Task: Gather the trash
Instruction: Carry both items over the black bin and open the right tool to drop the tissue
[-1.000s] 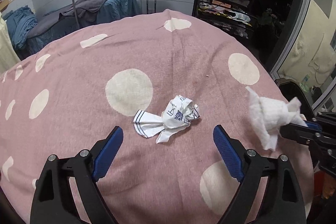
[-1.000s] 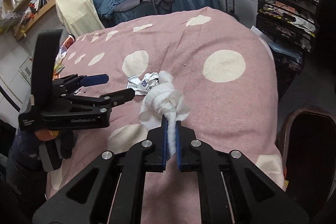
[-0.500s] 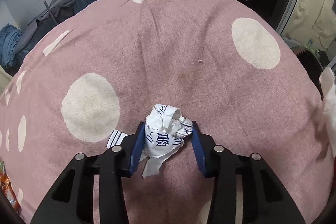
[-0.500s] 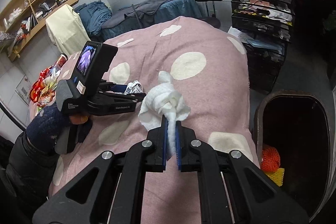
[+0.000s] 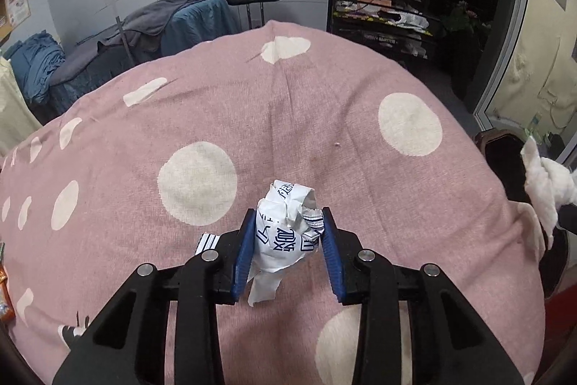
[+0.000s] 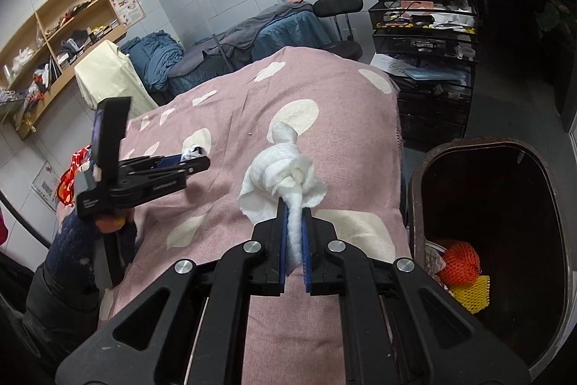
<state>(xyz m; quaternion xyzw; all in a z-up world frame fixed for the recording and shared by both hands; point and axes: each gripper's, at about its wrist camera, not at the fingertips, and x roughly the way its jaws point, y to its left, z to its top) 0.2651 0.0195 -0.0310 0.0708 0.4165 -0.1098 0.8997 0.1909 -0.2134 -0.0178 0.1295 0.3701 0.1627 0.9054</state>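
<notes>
Since the earlier frame, left gripper [image 5: 286, 233] jaws have been closing and now pinch the crumpled printed wrapper [image 5: 285, 230], lifted just above the pink spotted cover [image 5: 252, 103]. Right wrist view: right gripper [image 6: 295, 222] jaws are pressed together on the white tissue wad [image 6: 285, 172], above the cover's edge, beside the dark bin [image 6: 418, 190].

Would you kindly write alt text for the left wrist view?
The left gripper pinches a crumpled white wrapper with blue print above a pink bedspread with cream dots. At the right edge, white tissue hangs near a dark bin.
</notes>
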